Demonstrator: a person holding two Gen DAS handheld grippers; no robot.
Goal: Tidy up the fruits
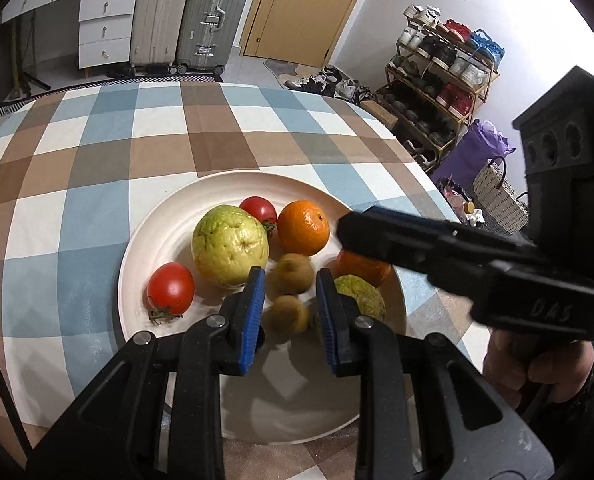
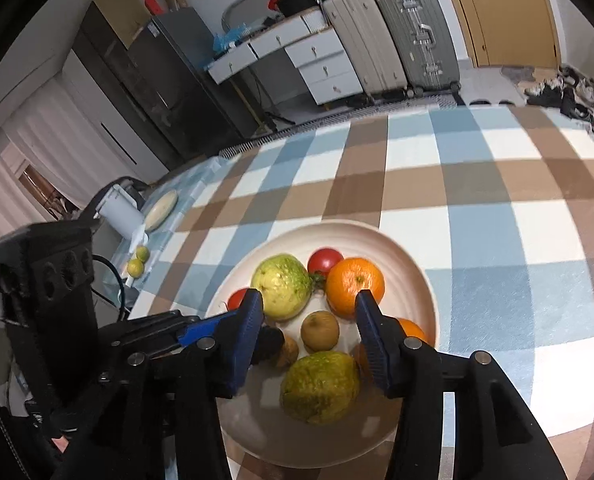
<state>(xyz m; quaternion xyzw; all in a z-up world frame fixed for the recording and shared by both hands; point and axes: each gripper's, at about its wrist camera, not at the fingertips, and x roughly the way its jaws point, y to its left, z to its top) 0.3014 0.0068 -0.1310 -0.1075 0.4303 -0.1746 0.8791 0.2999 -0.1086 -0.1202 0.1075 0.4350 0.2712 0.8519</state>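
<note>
A white plate [image 1: 153, 240] [image 2: 409, 248] holds fruit on a checked tablecloth. On it lie a large pale guava [image 1: 230, 245] [image 2: 283, 286], a darker guava [image 1: 361, 298] [image 2: 321, 387], two tomatoes [image 1: 171, 288] [image 1: 259, 209], two oranges [image 1: 303, 227] [image 1: 363, 267] and two kiwis [image 1: 291, 267] [image 1: 287, 314]. My left gripper [image 1: 290, 284] is open over the plate, its fingers either side of the kiwis, empty. My right gripper [image 2: 309, 306] is open above the fruit, empty, and shows from the side in the left wrist view [image 1: 417, 244].
The checked table [image 1: 97, 152] runs far and left of the plate. At its far left edge sit two small green fruits [image 2: 139, 261], a flat dish [image 2: 160, 210] and a white container [image 2: 117, 212]. Suitcases, drawers and a shoe rack [image 1: 437, 76] stand beyond.
</note>
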